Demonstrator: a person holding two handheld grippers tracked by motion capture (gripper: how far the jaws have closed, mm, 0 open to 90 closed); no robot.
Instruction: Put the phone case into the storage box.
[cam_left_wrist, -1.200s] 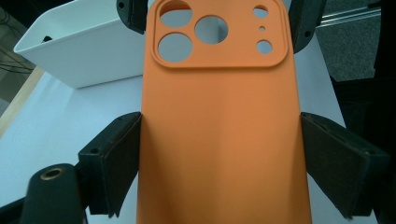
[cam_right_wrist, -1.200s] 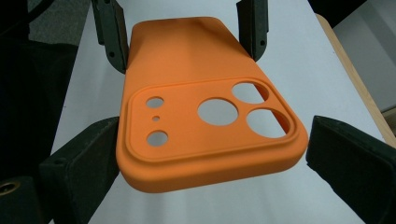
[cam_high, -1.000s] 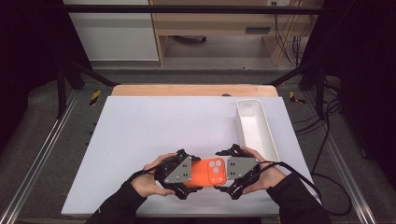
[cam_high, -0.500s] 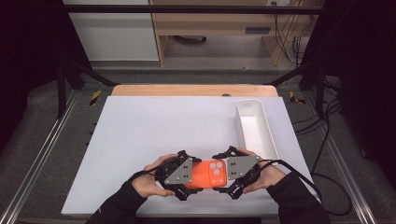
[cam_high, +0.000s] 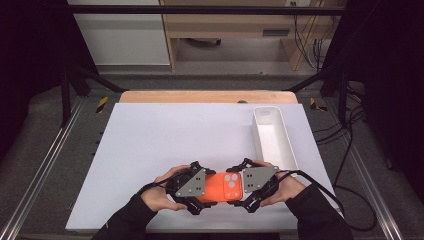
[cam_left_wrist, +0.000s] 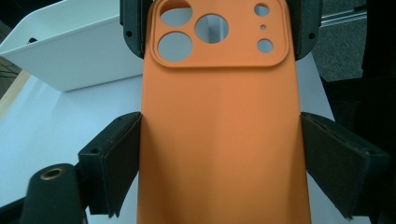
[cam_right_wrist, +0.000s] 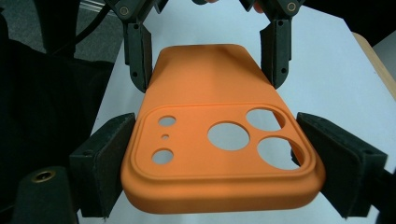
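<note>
Orange silicone phone case held flat just above the white table's near edge, long axis running hand to hand. Left gripper pinching the plain end, right gripper the camera-cutout end. White rectangular tray beyond, toward the right edge, nearer the right hand.

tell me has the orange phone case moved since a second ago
No. In the high view the orange phone case sits at the same spot relative to the white bin, held between the left gripper and right gripper.
</note>
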